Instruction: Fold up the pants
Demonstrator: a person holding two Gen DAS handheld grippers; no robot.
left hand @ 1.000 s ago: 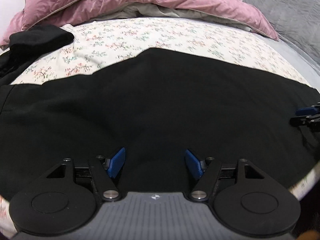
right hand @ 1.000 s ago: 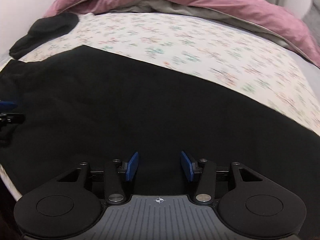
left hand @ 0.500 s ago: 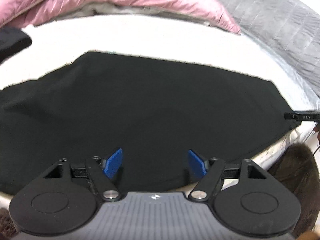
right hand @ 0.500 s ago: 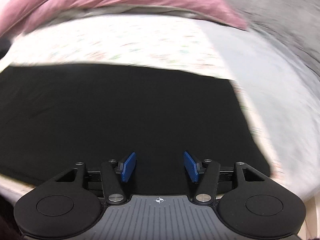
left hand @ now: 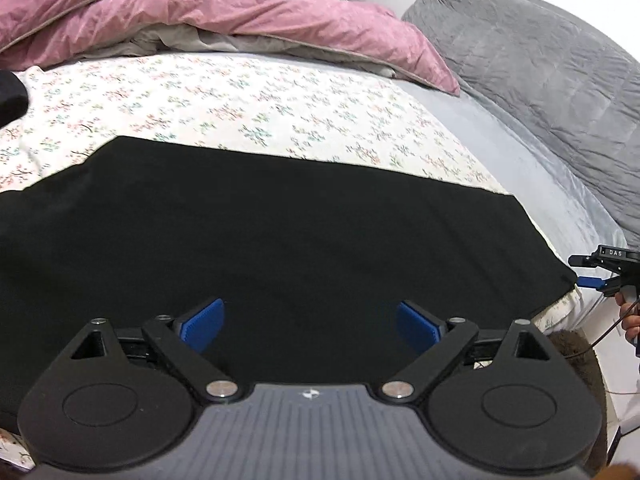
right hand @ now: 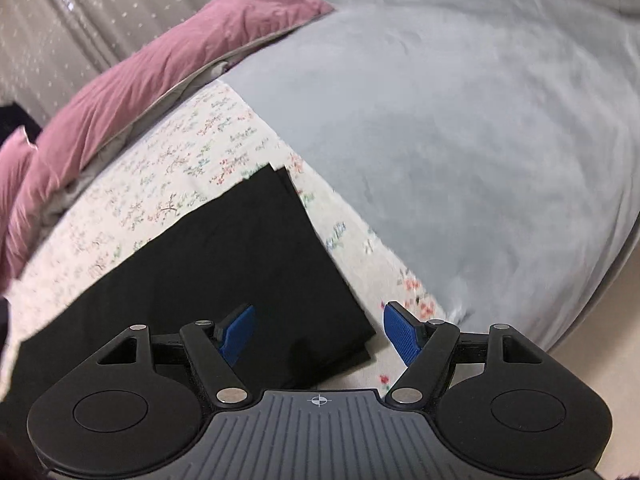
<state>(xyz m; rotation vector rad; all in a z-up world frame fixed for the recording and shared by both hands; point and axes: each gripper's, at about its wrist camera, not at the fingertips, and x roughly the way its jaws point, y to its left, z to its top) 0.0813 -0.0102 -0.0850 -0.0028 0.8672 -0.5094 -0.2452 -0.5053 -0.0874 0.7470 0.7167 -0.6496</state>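
Observation:
Black pants (left hand: 280, 232) lie flat across a floral sheet (left hand: 240, 100) on a bed. My left gripper (left hand: 310, 312) hovers over the near edge of the pants, its jaws opening wide with nothing pinched between them. In the right wrist view the leg end of the pants (right hand: 224, 264) shows its square hem corner. My right gripper (right hand: 319, 316) hangs above that corner with its jaws opening; its left pad is over the cloth, its right pad over the sheet. The right gripper (left hand: 580, 270) also shows at the far right, just off the hem.
A pink duvet (left hand: 224, 12) is bunched along the back of the bed. A grey quilted cover (left hand: 540, 72) and a pale blue sheet (right hand: 460, 140) lie to the right. Another black garment (left hand: 10, 92) sits at the left edge. A brown rug (left hand: 576, 356) lies below the bed edge.
Both grippers have travelled right along the pants toward the leg end. The right one rolled and now sits over the hem corner. Both pairs of jaws stand wider apart.

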